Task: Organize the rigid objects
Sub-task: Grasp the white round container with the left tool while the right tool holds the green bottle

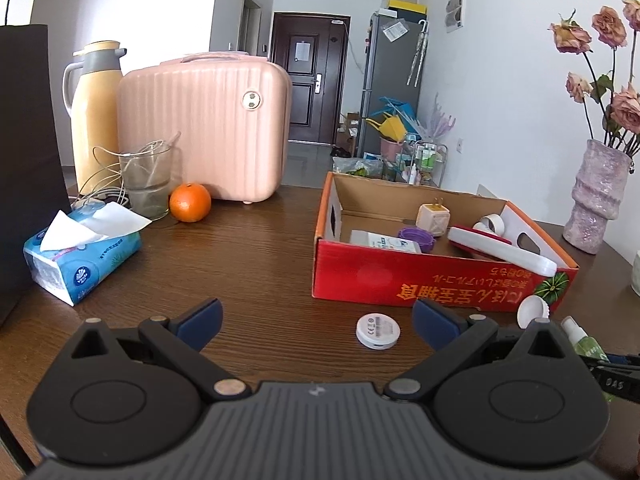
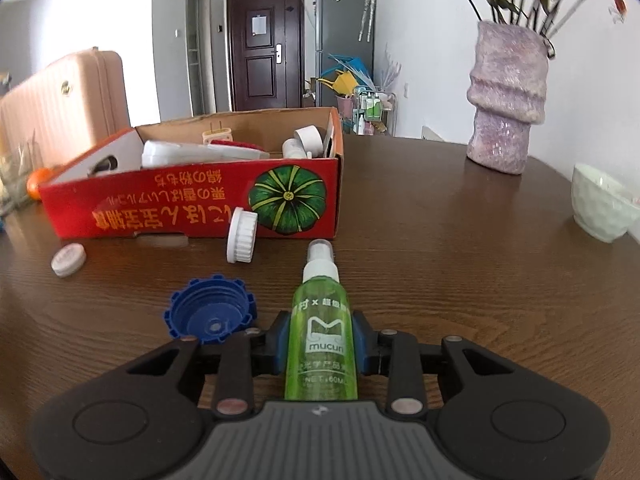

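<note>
On the table (image 2: pixel 440 240), ahead of both grippers: a red box (image 1: pixel 400 276) of small items.
Right gripper (image 2: pixel 320 346): clamped on a green spray bottle (image 2: pixel 320 320), blue pads against its sides, nozzle pointing forward toward the box.
Blue cap (image 2: pixel 210 308): open side up, just left of the right gripper's left finger.
White ribbed cap (image 2: pixel 241 234): on edge, leaning on the box front, ahead and left of the bottle.
Left gripper (image 1: pixel 316 320): jaws wide, nothing between the pads.
White disc (image 1: pixel 378 331): flat on the table, just ahead of the left gripper, nearer its right finger.
In the box: charger (image 1: pixel 433 214), purple cap (image 1: pixel 416 237), a long white case (image 1: pixel 500 250).
Far left of the left gripper: tissue pack (image 1: pixel 80 256), orange (image 1: pixel 190 202), pink case (image 1: pixel 208 128).
Ahead and right of the right gripper: vase (image 2: pixel 506 96), bowl (image 2: pixel 600 204).
</note>
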